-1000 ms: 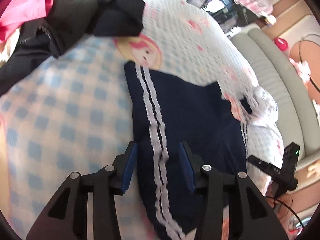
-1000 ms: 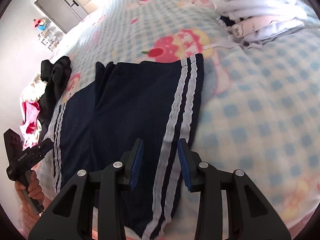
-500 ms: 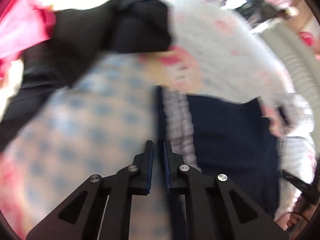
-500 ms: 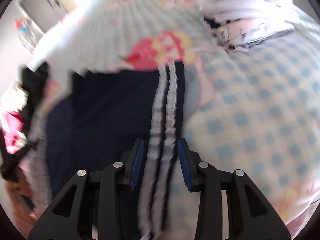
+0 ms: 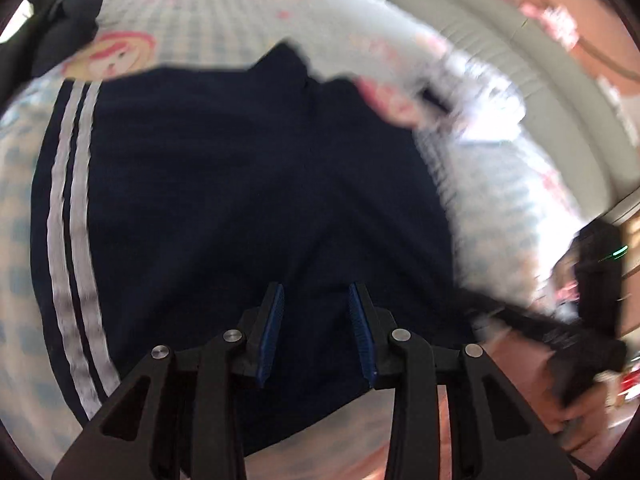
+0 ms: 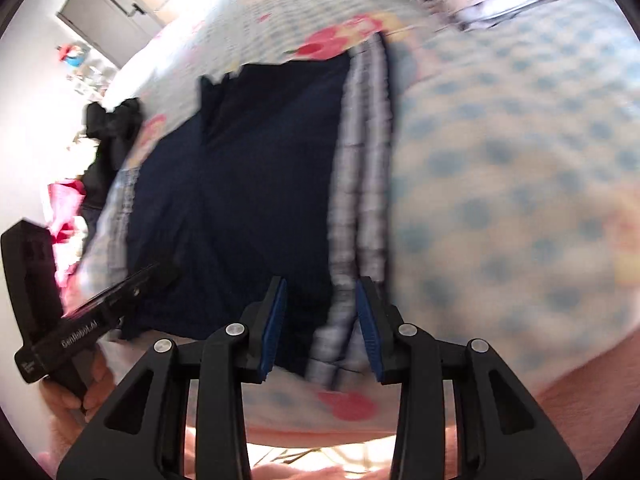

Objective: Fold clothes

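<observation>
Hovering apart and empty, left gripper (image 5: 316,330) fingers (image 5: 272,332) just reopened over navy shorts (image 5: 240,200) spread flat on the checked bed (image 6: 500,180). Straddling the white-striped edge (nothing visibly pinched), right gripper (image 6: 320,330) fingers (image 6: 274,328) parted. Black garments (image 5: 60,32) heaped well beyond.

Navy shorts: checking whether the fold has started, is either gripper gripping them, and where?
Neither; the left gripper and right gripper are open over the navy shorts.
</observation>
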Motion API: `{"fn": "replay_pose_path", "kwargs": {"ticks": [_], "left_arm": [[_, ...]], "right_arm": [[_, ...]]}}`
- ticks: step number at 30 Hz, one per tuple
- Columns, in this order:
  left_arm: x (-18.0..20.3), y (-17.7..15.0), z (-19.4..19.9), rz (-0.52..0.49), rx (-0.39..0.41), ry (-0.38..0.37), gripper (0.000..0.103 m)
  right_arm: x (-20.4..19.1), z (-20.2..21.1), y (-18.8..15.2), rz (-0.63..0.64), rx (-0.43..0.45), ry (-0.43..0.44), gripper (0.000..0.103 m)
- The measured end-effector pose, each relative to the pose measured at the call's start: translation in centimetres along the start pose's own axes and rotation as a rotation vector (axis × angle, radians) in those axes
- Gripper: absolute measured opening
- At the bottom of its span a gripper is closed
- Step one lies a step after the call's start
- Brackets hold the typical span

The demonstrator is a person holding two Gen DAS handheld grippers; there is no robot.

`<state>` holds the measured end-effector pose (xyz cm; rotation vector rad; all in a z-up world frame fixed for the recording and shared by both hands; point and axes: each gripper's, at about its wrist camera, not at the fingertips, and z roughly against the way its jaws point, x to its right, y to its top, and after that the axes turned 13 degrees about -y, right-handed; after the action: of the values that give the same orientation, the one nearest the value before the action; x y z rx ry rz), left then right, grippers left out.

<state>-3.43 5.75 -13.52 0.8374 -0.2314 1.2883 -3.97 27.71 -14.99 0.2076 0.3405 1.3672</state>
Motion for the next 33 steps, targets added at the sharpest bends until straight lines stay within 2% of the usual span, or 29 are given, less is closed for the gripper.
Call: {"fn": "replay_pose_path", "kwargs": {"ticks": [1, 3, 5, 6, 7, 10, 11, 12, 13, 14, 16, 18, 23, 26, 27, 28, 30, 33], "left_arm": [[0.0, -0.2, 0.4, 0.008, 0.01, -0.01, 0.034], [0.3, -0.7, 1.3, 0.018, 0.036, -0.048, 0.034], [1.2, -1.2, 1.7, 0.001, 0.057, -0.086, 0.034], [1.8, -1.5, 1.3, -0.02, 0.05, -0.075, 0.034], [1.9, -1.7, 0.9, -0.031, 0.031, -0.052, 0.034], [1.2, -2.0, -0.2, -0.025, -0.022, 0.004, 0.034], [1.0, -2.1, 0.0, -0.02, -0.025, 0.006, 0.034], [0.7, -2.1, 0.5, -0.018, -0.026, 0.009, 0.034], [0.6, -2.1, 0.9, -0.018, -0.024, 0.01, 0.034], [0.5, -2.1, 1.4, -0.016, -0.019, 0.002, 0.034], [0.4, -2.3, 2.4, -0.029, -0.001, -0.066, 0.034], [1.2, -2.2, 2.7, -0.065, -0.001, -0.105, 0.034], [3.5, -2.1, 0.5, -0.132, -0.047, -0.153, 0.034], [4.1, -2.2, -1.7, -0.18, -0.122, -0.002, 0.034], [3.8, -2.4, -1.9, -0.179, -0.145, 0.034, 0.034], [3.7, -2.4, -1.5, -0.173, -0.145, 0.03, 0.034], [3.7, -2.4, -0.5, -0.16, -0.133, 0.004, 0.035], [4.1, -1.8, 1.2, -0.13, -0.072, -0.11, 0.035]], "right_arm": [[0.5, 0.3, 0.1, -0.008, 0.013, -0.037, 0.036], [1.6, 0.9, 0.0, -0.042, 0.028, -0.021, 0.036], [1.7, 1.5, -0.3, -0.046, 0.033, 0.096, 0.038], [1.4, 1.6, -0.4, -0.037, 0.03, 0.156, 0.043], [0.8, 1.3, -0.6, -0.017, 0.019, 0.187, 0.044], [-0.7, -0.7, -1.2, 0.024, -0.028, 0.108, 0.042], [-0.5, -0.9, -1.3, 0.016, -0.024, 0.08, 0.032], [-0.3, -1.0, -1.3, 0.007, -0.02, 0.052, 0.029], [-0.3, -0.4, -1.3, 0.015, 0.003, -0.006, 0.031], [-0.3, 0.2, -1.3, 0.025, 0.027, -0.066, 0.038], [0.2, 1.4, -1.1, -0.003, 0.05, -0.021, 0.04], [0.7, 1.7, -1.1, -0.039, 0.033, 0.056, 0.04], [0.6, -0.2, -1.8, -0.023, -0.037, 0.024, 0.04], [0.8, 0.2, -2.4, 0.021, -0.012, -0.058, 0.04], [0.7, 0.6, -2.4, 0.026, 0.0, -0.07, 0.042], [0.7, 1.0, -2.3, 0.032, 0.013, -0.081, 0.042], [0.7, 1.6, -2.2, 0.03, 0.035, -0.113, 0.042], [1.5, 3.0, -1.7, -0.011, 0.069, -0.048, 0.043]]}}
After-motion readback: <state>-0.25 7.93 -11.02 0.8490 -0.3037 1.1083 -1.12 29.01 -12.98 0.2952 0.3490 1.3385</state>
